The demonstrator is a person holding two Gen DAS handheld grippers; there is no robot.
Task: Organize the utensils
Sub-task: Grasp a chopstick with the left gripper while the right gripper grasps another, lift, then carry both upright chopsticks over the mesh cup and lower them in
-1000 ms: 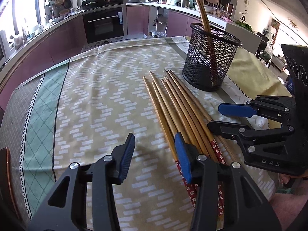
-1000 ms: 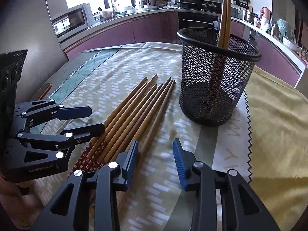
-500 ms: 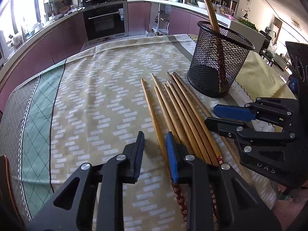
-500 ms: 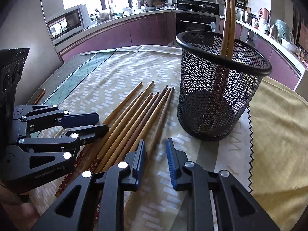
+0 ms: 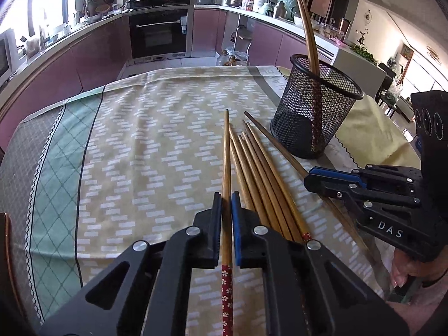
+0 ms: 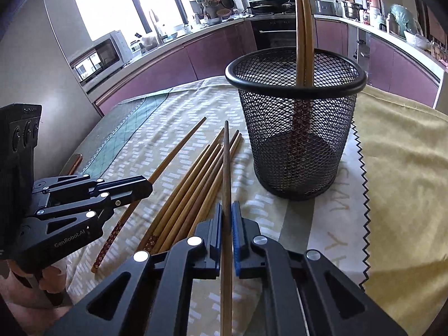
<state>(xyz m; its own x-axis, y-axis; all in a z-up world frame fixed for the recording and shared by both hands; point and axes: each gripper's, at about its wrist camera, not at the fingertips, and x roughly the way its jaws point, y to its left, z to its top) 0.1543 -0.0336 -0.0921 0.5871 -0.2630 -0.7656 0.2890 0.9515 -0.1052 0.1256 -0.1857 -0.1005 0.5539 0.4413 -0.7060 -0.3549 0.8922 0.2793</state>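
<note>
Several wooden chopsticks (image 5: 260,173) with red patterned ends lie side by side on the tablecloth, also in the right wrist view (image 6: 193,190). A black mesh cup (image 5: 315,106) stands behind them and holds two chopsticks upright; it shows in the right wrist view (image 6: 296,123). My left gripper (image 5: 226,207) is shut on one chopstick (image 5: 226,154), lifted at the left of the row. My right gripper (image 6: 227,215) is shut on another chopstick (image 6: 226,162), at the right of the row, pointing toward the cup.
The table carries a patterned yellow and green cloth (image 5: 134,145) and a plain yellow cloth (image 6: 406,168) under and right of the cup. Kitchen counters and an oven (image 5: 158,32) run behind the table. Each gripper appears in the other's view.
Both grippers went from open to shut, each closing on one chopstick. The held chopsticks now sit raised above the row.
</note>
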